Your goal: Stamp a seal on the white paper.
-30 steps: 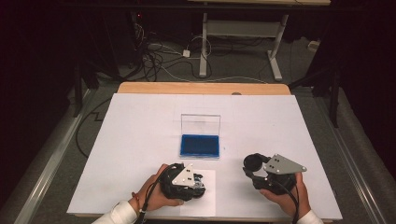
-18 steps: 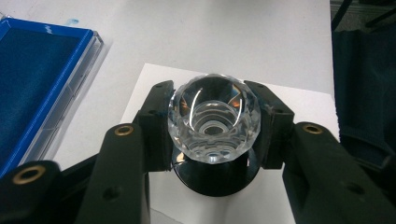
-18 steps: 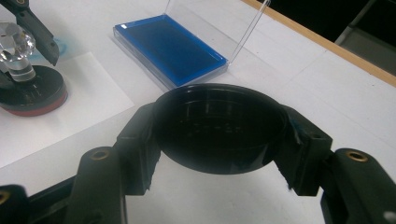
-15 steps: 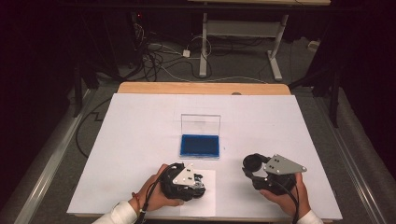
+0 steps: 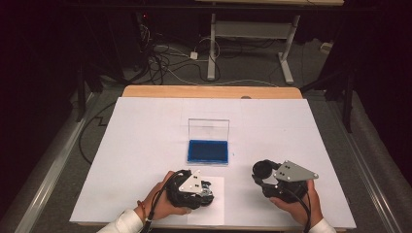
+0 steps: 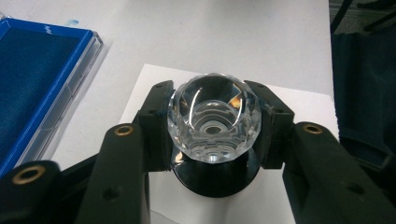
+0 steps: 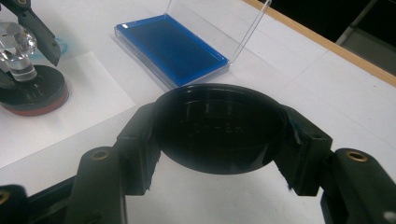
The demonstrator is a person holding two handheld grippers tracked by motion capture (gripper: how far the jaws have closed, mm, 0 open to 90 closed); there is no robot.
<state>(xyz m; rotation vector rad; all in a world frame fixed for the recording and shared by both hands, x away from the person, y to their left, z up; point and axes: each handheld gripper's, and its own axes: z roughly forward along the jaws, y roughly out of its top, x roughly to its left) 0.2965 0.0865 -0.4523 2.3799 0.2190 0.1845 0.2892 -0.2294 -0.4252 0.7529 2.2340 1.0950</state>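
Step in hand: stamping, by my reading. The left gripper (image 6: 212,154) is clamped on the faceted clear knob (image 6: 214,117) of a stamp, whose black round base (image 6: 215,179) sits flat on a sheet of paper (image 6: 299,107).
Left gripper: closed on the knob, one jaw on each side of it; in the high view it (image 5: 206,190) is over the paper sheet (image 5: 217,204) near the table's front edge.
Right gripper: closed on a black round cap (image 7: 219,133), open side up, held clear of the tabletop; in the high view it (image 5: 260,174) is to the right of the paper.
Ink pad: a blue pad in a clear case (image 5: 208,151) with its lid standing open, just beyond the paper, between the two hands.
Doing it well: press straight down through the knob and keep the base level, so the red face (image 7: 35,109) prints evenly; lift straight up afterwards, since any sideways slide would smear. The paper looks loose, so it may cling and rise with the stamp.
Cap: keep it level and away from the paper until the stamp is lifted.
Edges: the paper sheet's near edge lies close to the table's front edge (image 5: 243,227), so there is little room towards the person.
Open room: wide bare white tabletop (image 5: 145,141) to the left, the right and beyond the ink pad; the raised lid is the only obstacle ahead.
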